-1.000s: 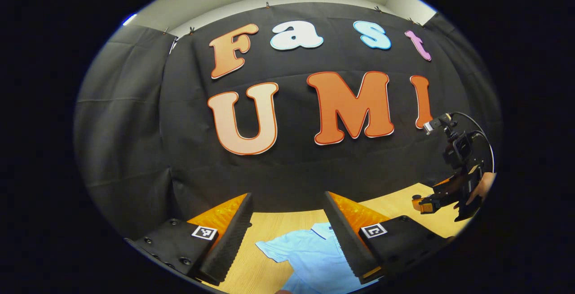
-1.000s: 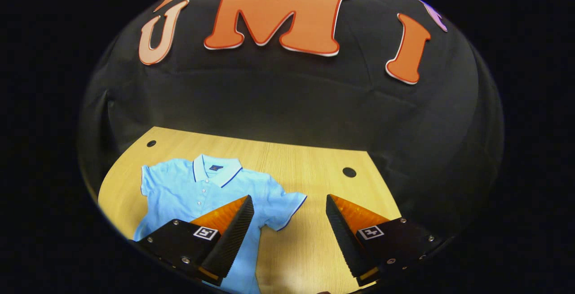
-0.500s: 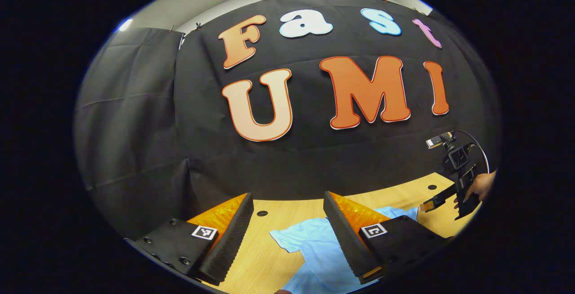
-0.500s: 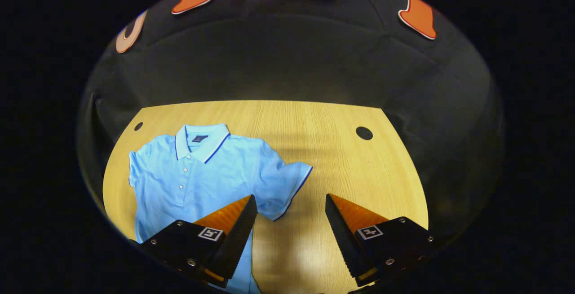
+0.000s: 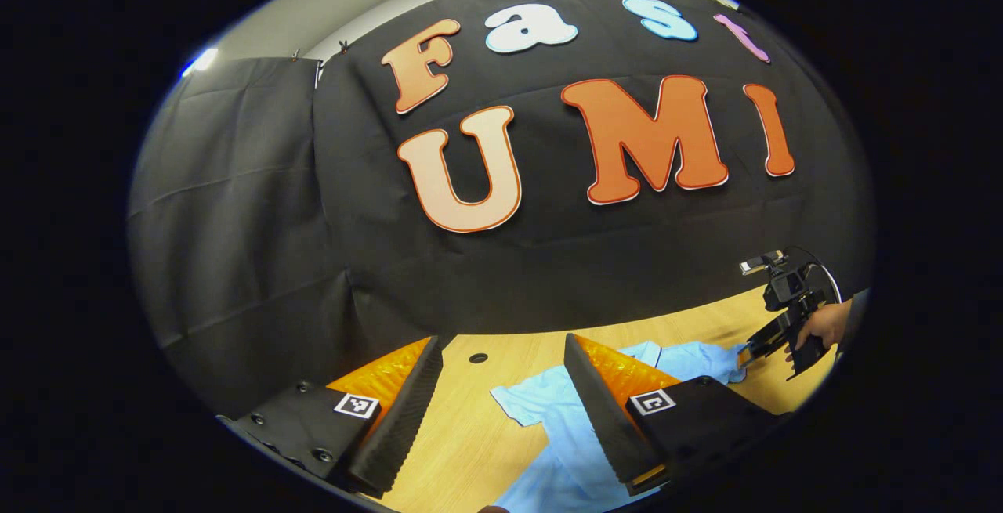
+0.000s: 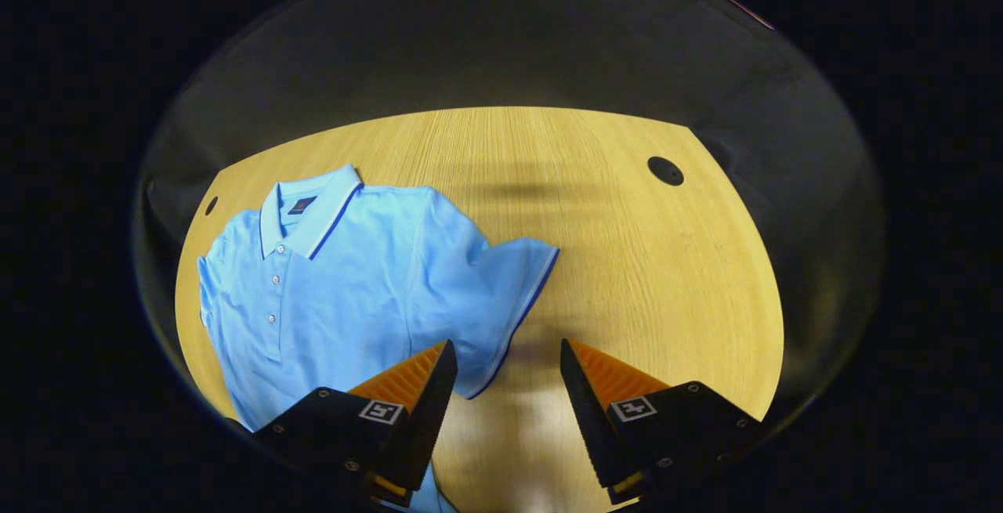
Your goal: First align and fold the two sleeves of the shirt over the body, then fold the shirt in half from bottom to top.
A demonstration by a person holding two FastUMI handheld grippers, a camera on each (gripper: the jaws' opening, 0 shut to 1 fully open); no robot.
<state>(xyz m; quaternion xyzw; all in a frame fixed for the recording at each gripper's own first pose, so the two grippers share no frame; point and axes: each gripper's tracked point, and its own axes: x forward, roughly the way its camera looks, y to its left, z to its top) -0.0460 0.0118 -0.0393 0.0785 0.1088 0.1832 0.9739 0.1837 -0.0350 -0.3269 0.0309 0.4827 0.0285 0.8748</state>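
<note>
A light blue polo shirt [image 6: 345, 278] lies flat on the wooden table [image 6: 650, 262], collar toward the back, buttons up. Its right sleeve [image 6: 509, 294] with a dark blue hem spreads out toward the table's middle. My right gripper [image 6: 501, 356] hovers open just above that sleeve's lower hem, nothing between its fingers. In the left gripper view the shirt [image 5: 548, 427] shows low down, its left sleeve [image 5: 521, 407] pointing left. My left gripper [image 5: 501, 348] stands open above the table beside that sleeve. The right gripper [image 5: 752, 352], held by a hand [image 5: 827, 325], shows at the far right by the shirt's other sleeve.
The table has a round dark hole at the back right [image 6: 664, 171] and another at the back left [image 6: 211, 205], the latter also seen as a hole [image 5: 478, 358] ahead of my left gripper. Black cloth walls close in the table at the back and sides.
The right gripper has tilted down and come closer to the right sleeve. The left gripper has swung right and lower, bringing more of the shirt and table into view.
</note>
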